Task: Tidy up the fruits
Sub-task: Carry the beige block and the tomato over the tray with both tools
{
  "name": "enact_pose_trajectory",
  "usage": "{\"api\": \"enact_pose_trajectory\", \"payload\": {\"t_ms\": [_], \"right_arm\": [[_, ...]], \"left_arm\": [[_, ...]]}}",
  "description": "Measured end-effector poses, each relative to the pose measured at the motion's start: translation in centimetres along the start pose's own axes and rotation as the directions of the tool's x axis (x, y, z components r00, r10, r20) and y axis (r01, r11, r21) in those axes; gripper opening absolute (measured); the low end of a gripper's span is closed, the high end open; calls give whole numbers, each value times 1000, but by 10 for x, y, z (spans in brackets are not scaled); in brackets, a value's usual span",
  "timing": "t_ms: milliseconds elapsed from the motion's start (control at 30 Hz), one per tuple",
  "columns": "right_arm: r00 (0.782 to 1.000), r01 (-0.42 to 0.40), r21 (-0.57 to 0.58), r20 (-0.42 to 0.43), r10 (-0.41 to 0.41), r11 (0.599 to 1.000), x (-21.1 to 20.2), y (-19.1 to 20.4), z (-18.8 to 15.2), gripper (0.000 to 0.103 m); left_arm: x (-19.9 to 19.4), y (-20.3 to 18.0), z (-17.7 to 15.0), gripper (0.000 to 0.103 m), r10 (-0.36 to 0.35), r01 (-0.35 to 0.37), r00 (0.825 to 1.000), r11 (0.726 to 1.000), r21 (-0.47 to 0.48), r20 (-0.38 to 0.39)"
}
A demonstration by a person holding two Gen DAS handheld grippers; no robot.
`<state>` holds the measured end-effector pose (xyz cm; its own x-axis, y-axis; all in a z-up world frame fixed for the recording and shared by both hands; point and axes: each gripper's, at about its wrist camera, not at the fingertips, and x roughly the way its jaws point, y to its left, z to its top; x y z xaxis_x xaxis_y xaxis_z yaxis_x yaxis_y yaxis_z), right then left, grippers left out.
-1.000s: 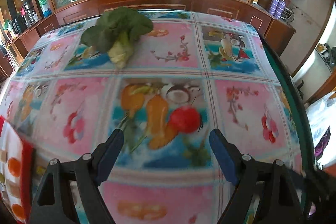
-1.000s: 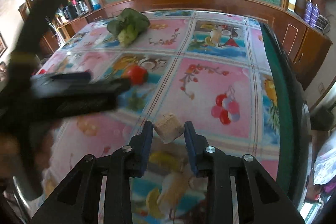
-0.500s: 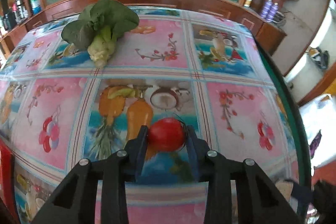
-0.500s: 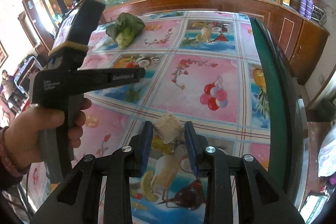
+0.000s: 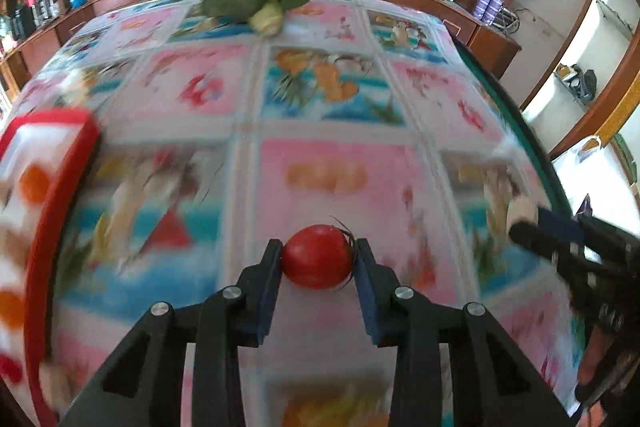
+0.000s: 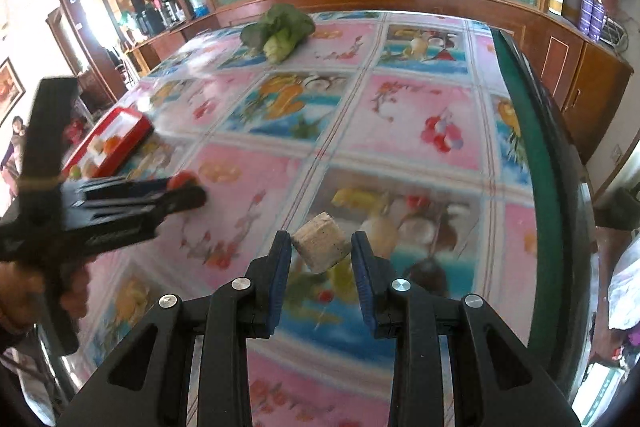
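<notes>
Left gripper (image 5: 318, 259) clamped on small round red tomato (image 5: 316, 255), lifted over pink fruit-print tablecloth (image 5: 340, 163). Right gripper (image 6: 321, 251) pinching beige rough cube (food? can't tell) (image 6: 322, 247). Red-rimmed patterned tray (image 5: 36, 163) to left. Carry tomato level w/ steady squeeze, no crushing; release low inside tray.

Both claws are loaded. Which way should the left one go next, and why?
Probably carry the left claw further left toward the red-rimmed tray. It is shut on the tomato, the tray lies to its left on the table, and the right claw already holds the beige block.
</notes>
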<state>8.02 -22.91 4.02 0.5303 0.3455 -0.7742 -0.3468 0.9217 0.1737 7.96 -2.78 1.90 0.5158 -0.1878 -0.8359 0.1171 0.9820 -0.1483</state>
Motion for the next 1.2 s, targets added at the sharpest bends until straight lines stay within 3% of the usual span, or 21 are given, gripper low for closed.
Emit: {"api": "enact_pose_trajectory", "payload": {"t_ms": [200, 567, 900, 1200], "right_arm": [[1000, 13, 8, -8, -13, 1000, -12, 20, -21, 30], [999, 43, 12, -33, -42, 999, -24, 61, -45, 30], [1000, 2, -12, -27, -2, 1000, -12, 115, -29, 30], [997, -76, -44, -16, 75, 996, 6, 170, 1, 30]], "left_arm": [[-30, 11, -41, 38, 1, -1, 1000, 1000, -23, -7], [-75, 40, -67, 38, -15, 17, 999, 998, -58, 48], [-103, 86, -74, 38, 6, 5, 995, 995, -103, 99], [-126, 148, -77, 38, 78, -53, 987, 983, -177, 138]]}}
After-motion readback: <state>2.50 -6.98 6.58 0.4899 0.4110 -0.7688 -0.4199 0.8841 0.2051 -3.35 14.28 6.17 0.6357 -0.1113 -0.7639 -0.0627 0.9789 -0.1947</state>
